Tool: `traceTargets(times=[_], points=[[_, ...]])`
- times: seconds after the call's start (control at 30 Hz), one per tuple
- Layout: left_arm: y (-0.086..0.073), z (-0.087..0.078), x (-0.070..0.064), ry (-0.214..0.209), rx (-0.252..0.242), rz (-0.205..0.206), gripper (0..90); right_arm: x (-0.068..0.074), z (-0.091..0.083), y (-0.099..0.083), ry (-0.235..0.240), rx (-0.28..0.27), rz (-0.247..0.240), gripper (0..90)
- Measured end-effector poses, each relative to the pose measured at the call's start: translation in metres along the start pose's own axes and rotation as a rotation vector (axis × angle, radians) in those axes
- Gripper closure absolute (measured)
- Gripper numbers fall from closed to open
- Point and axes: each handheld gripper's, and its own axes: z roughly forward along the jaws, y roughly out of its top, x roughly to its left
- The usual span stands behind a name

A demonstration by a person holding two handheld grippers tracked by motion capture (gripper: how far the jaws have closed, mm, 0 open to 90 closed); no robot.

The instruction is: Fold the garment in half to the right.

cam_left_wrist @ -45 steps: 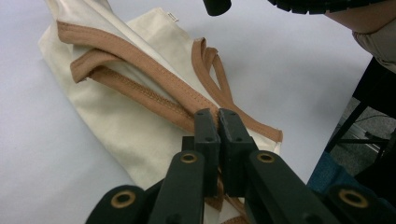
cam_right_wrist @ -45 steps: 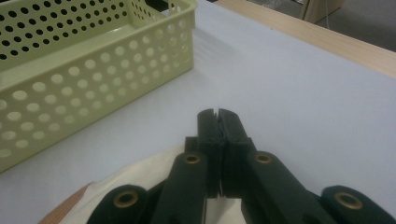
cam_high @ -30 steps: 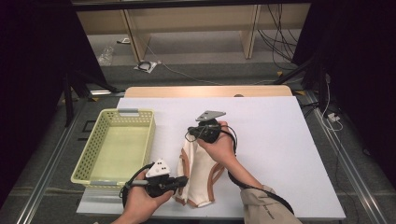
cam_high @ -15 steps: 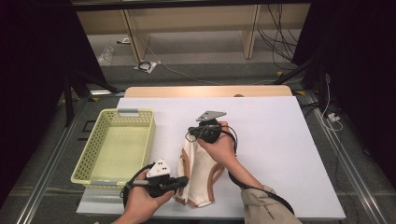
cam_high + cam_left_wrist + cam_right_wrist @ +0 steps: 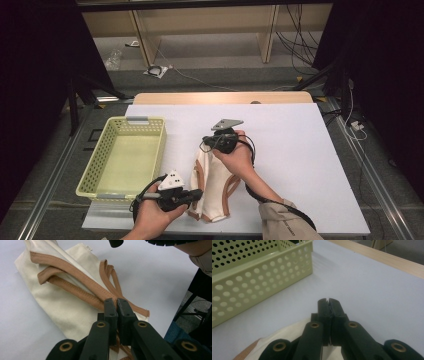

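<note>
The cream bag [image 5: 212, 182] lies lengthwise on the white surface [image 5: 300, 160], right of the basket [image 5: 125, 155]. Left tongs [image 5: 116, 305] pinch its near end, right tongs [image 5: 328, 305] its far end (both pressed together).

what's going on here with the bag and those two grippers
A person is working on a cream cloth bag with tan straps, lying on the white table. The left gripper is shut on the bag's near end, by the strap edge. The right gripper has its jaws closed at the bag's far end, apparently pinching the cloth. A yellow basket stands to the left with nothing visible in it.
</note>
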Motion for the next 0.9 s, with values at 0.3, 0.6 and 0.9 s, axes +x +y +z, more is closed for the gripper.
traceTargets(times=[0.3, 0.6, 0.9], points=[[0.0004, 0.0010, -0.0004, -0.001, 0.002, 0.001, 86.7, -0.0014, -0.0012, -0.0008, -0.002, 0.003, 0.003, 89.4], [0.0010, 0.0021, -0.0009, -0.001, 0.000, 0.001, 86.7, -0.0027, -0.0023, -0.0020, -0.006, 0.006, 0.004, 89.4], [0.0021, 0.0034, -0.0016, -0.002, 0.001, 0.004, 86.7, -0.0039, -0.0035, -0.0022, -0.008, 0.007, 0.006, 89.4]])
